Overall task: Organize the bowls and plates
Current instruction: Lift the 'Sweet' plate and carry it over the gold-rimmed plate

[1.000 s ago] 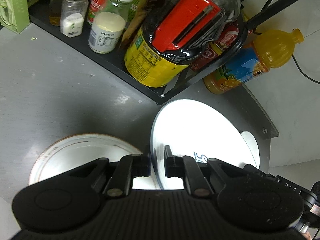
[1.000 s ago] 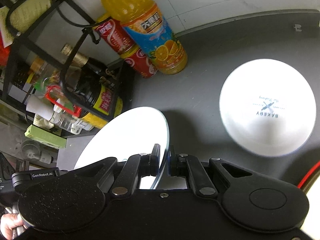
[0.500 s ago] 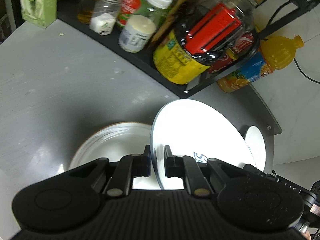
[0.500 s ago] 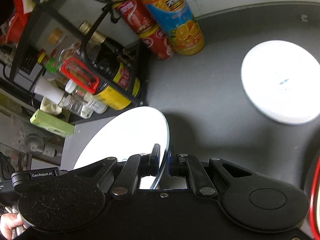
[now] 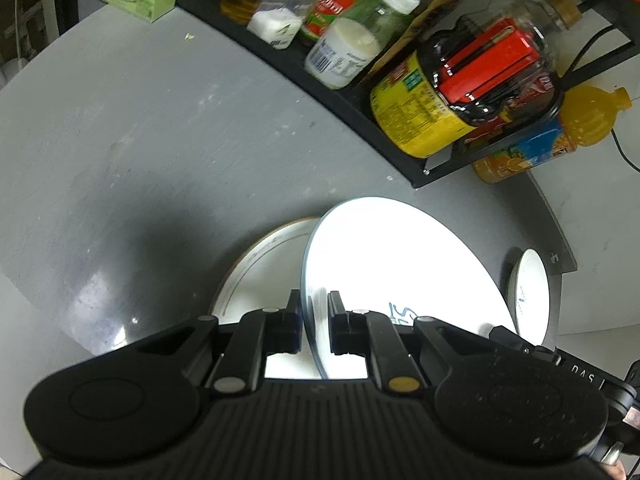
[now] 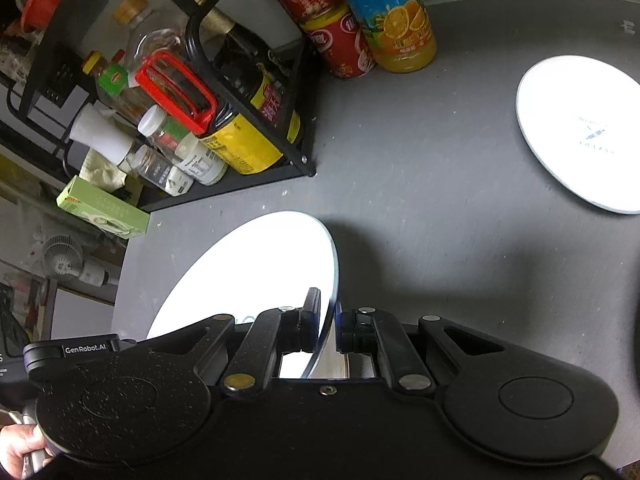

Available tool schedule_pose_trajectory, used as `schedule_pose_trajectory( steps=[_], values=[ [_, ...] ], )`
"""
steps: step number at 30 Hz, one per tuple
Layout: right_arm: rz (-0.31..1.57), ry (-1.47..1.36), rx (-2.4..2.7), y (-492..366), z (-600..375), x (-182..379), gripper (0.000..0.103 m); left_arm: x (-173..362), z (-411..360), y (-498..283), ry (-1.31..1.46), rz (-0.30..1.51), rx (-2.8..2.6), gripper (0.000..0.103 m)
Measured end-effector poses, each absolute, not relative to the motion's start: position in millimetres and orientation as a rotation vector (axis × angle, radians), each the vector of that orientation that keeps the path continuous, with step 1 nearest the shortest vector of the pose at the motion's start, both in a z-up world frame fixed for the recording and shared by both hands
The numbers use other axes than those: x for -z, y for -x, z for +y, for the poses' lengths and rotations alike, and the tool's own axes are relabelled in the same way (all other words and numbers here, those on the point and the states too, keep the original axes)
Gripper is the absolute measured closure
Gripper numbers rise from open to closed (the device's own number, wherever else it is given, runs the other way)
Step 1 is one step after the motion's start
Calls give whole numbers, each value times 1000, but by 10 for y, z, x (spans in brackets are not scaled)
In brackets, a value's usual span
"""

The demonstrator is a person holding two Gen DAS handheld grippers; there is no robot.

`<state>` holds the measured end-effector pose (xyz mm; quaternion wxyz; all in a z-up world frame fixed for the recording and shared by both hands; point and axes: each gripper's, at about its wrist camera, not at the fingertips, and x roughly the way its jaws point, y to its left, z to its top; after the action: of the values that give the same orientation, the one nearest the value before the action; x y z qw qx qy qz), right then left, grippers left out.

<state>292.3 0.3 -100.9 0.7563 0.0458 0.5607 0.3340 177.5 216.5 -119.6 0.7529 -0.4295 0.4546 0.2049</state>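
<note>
One white plate (image 5: 400, 276) is held off the grey table (image 5: 140, 152) between both grippers, each clamped on an opposite rim. My left gripper (image 5: 314, 320) is shut on the plate's near edge; my right gripper (image 6: 329, 328) is shut on the edge of the same white plate (image 6: 256, 276). Below it in the left wrist view lies a brown-rimmed plate (image 5: 260, 268), partly hidden by the held plate. A second white plate with a printed logo (image 6: 580, 132) lies flat on the table at the right, also visible as a sliver of logo plate (image 5: 532, 292).
A black rack (image 5: 360, 100) with jars, sauce bottles and a red-handled jug stands at the back. An orange juice bottle (image 6: 392, 20) and red cans (image 6: 340, 44) stand beside it. A green box (image 6: 104, 208) sits at the rack's left end. A hand (image 6: 20, 448) grips the left tool.
Both grippers have carried the white plate across the table, away from the logo plate. The brown-rimmed plate now sits under the held plate, and the rack looks farther off.
</note>
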Motion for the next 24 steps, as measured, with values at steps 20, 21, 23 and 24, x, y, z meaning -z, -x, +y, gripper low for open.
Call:
schedule_pose_trajectory(
  steps=[20, 21, 23, 24],
  values=[
    [1229, -9, -719, -2708, 80, 1111, 95, 1550, 2157, -1522, 975, 1024, -458, 91],
    [1229, -6, -718, -2700, 85, 1117, 95, 1567, 2154, -1517, 976, 1028, -460, 91],
    [1227, 6, -715, -2683, 91, 1125, 96, 1590, 2145, -1501, 978, 1034, -462, 91],
    [1226, 11, -714, -2672, 88, 1132, 96, 1600, 2137, -1499, 978, 1037, -462, 90]
  ],
)
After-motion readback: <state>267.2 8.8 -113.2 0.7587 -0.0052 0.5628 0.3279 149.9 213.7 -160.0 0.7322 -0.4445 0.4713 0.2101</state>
